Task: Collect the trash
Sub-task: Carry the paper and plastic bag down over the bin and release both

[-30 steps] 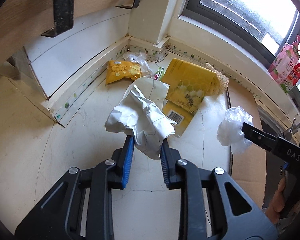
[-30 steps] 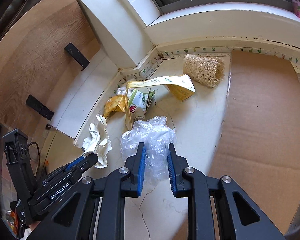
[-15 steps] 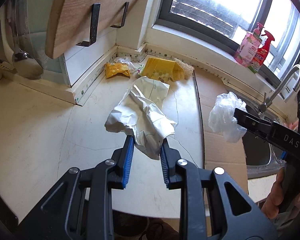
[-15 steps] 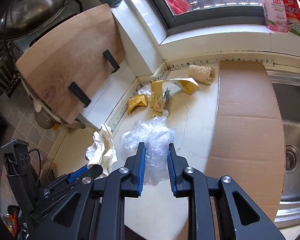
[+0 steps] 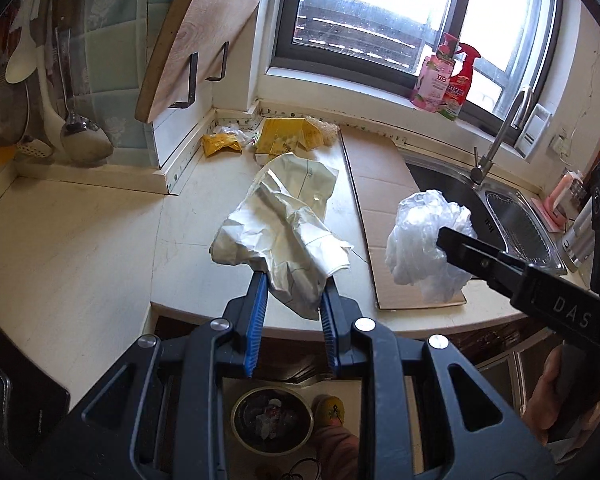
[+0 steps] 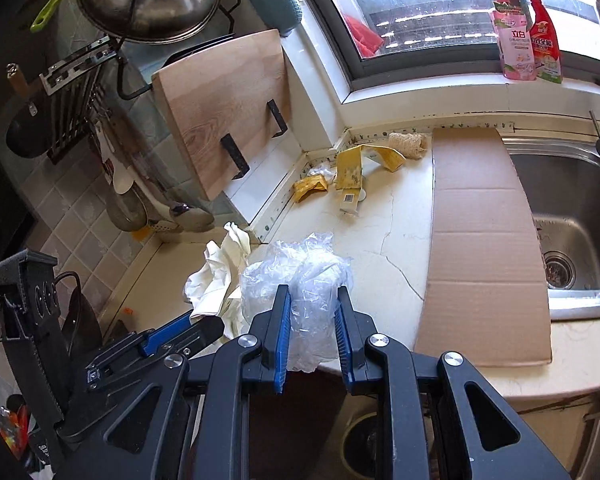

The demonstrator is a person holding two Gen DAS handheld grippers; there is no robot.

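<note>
Over the table edge, both tools carry trash clear of the surface, so the step in hand looks like the carry from the pile to the bin.

Left-wrist view, left to right: the table fills the left half. At centre the left tool is clenched on the paper, a crumpled white sheet hanging from between the blue pads and bulging above them. Below it, lower centre of the frame, a round bin stands on the floor with some trash already inside. Right of centre the right tool comes in from the right edge, holding the plastic, a clear crumpled bag, in front of the cardboard and the sink.

Right-wrist view, left to right: the left tool and its paper sit at lower left; the right tool at lower centre is shut on the plastic. Upper centre, more trash lies in the table's far corner: a small yellow packet and a larger yellow wrapper.

Next, I judge, each tool must come over the bin mouth and release, one at a time so the loads do not collide. The paper is light and wide and may catch on the rim. Then back for the corner pile.
</note>
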